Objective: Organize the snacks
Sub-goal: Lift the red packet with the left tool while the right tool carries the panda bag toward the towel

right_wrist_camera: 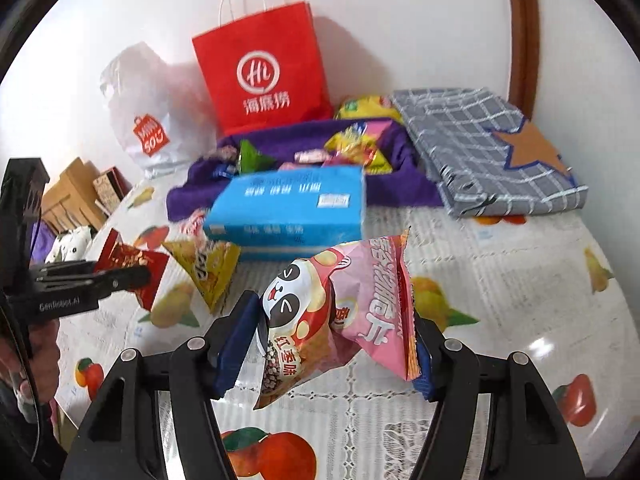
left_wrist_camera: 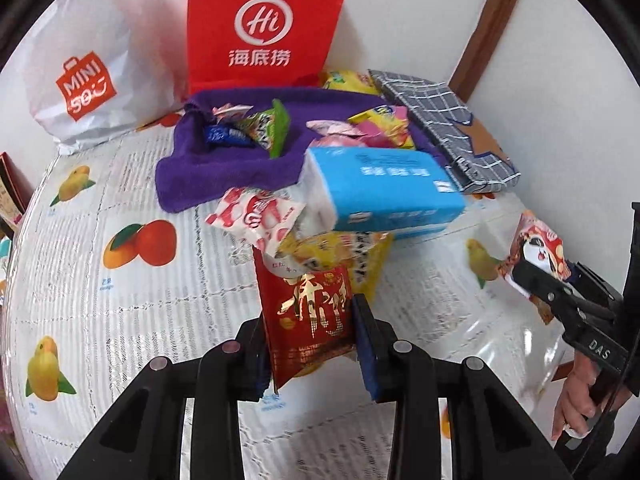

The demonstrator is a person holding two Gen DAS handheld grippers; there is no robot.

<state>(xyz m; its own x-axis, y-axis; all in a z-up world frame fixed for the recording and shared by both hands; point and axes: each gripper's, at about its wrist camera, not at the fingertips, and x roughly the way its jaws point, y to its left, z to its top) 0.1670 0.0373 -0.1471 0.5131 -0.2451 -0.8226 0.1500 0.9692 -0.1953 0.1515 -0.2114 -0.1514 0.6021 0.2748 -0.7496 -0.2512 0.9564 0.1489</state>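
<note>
My left gripper (left_wrist_camera: 310,340) is shut on a dark red snack packet with gold writing (left_wrist_camera: 310,316), held above the table; it also shows in the right wrist view (right_wrist_camera: 132,268). My right gripper (right_wrist_camera: 336,344) is shut on a pink panda chip bag (right_wrist_camera: 340,312), lifted off the table; this bag shows at the right of the left wrist view (left_wrist_camera: 536,256). A yellow snack bag (right_wrist_camera: 208,272) and a pink-white packet (left_wrist_camera: 260,216) lie by a blue tissue pack (right_wrist_camera: 288,204). More snacks (left_wrist_camera: 256,128) sit on a purple towel (left_wrist_camera: 208,176).
A red paper bag (right_wrist_camera: 264,80) and a white plastic bag (left_wrist_camera: 88,68) stand against the back wall. A grey checked cloth (right_wrist_camera: 492,152) lies at the back right. The table (right_wrist_camera: 500,280) has a fruit-print cover. Boxes (right_wrist_camera: 76,196) stand beyond its left edge.
</note>
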